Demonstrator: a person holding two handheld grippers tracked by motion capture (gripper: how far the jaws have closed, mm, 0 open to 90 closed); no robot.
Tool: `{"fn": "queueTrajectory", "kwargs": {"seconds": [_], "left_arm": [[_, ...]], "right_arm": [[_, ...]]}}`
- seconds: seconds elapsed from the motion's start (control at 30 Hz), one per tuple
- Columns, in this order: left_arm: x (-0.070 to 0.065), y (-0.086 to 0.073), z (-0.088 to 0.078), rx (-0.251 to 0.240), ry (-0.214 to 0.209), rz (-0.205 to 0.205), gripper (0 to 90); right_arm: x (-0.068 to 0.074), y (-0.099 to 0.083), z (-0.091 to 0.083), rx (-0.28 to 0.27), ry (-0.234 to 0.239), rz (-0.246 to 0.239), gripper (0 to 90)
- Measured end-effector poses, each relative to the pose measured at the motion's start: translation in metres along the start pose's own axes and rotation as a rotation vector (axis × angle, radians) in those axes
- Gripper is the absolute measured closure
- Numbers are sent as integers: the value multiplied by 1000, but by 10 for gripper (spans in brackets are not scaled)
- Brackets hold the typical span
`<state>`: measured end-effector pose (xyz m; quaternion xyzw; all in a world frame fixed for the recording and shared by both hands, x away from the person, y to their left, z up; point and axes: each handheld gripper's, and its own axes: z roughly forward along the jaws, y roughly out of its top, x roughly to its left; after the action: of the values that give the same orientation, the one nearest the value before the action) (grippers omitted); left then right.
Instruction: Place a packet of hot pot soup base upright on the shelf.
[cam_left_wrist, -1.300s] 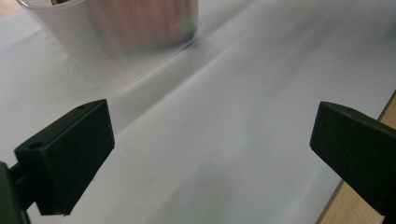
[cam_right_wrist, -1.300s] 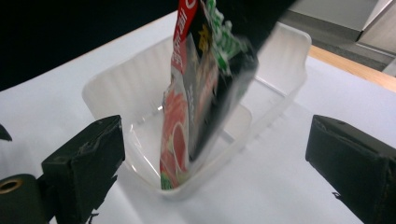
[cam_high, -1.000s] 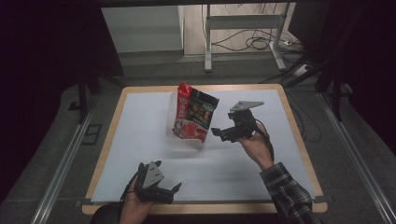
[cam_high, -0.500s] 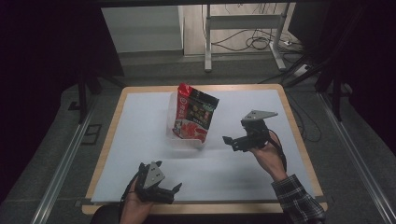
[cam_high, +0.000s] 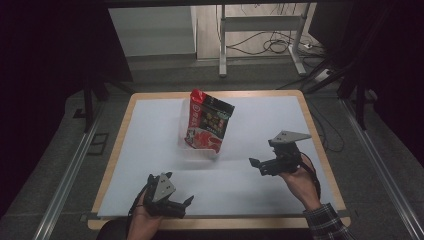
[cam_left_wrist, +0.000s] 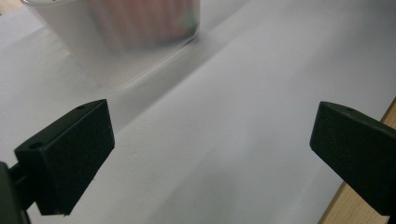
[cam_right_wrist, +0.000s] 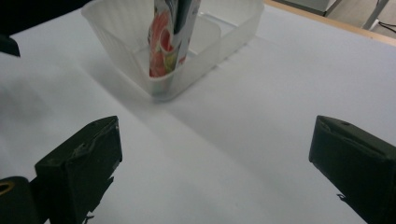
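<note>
This looks like a lab or recording rig rather than a home: a wood-edged table (cam_high: 125, 150) covered in plain white sheeting, metal rails (cam_high: 65, 175) along the floor, black curtains (cam_high: 45, 60) at the sides, and loose cables (cam_high: 280, 47) beneath a metal-framed bench (cam_high: 260, 30).

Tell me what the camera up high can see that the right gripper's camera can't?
The high view takes in both grippers, the left gripper and the right gripper, each in a hand, plus the table's wooden edge all around. The right gripper view looks between its own open jaws and shows the clear plastic container around the packet. Both show the snack packet standing in it on the white tabletop.
</note>
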<state>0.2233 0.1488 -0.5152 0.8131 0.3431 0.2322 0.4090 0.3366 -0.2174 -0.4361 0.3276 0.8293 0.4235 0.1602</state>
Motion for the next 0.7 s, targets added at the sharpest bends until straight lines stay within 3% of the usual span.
{"fn": "queueTrajectory", "kwargs": {"seconds": [0.13, 0.37, 0.53, 0.7], "left_arm": [[2, 0, -2, -2, 5, 0, 0], [3, 1, -4, -4, -7, -2, 4], [8, 1, -8, -29, -65, -42, 4], [15, -1, -9, -19, -58, -63, 6]], "right_arm": [[1, -12, -9, 7, -22, -2, 24], [0, -31, -23, -17, -21, 24, 32], [1, -46, -31, -25, -24, 32, 33], [2, -60, -40, -35, -36, 32, 33]]}}
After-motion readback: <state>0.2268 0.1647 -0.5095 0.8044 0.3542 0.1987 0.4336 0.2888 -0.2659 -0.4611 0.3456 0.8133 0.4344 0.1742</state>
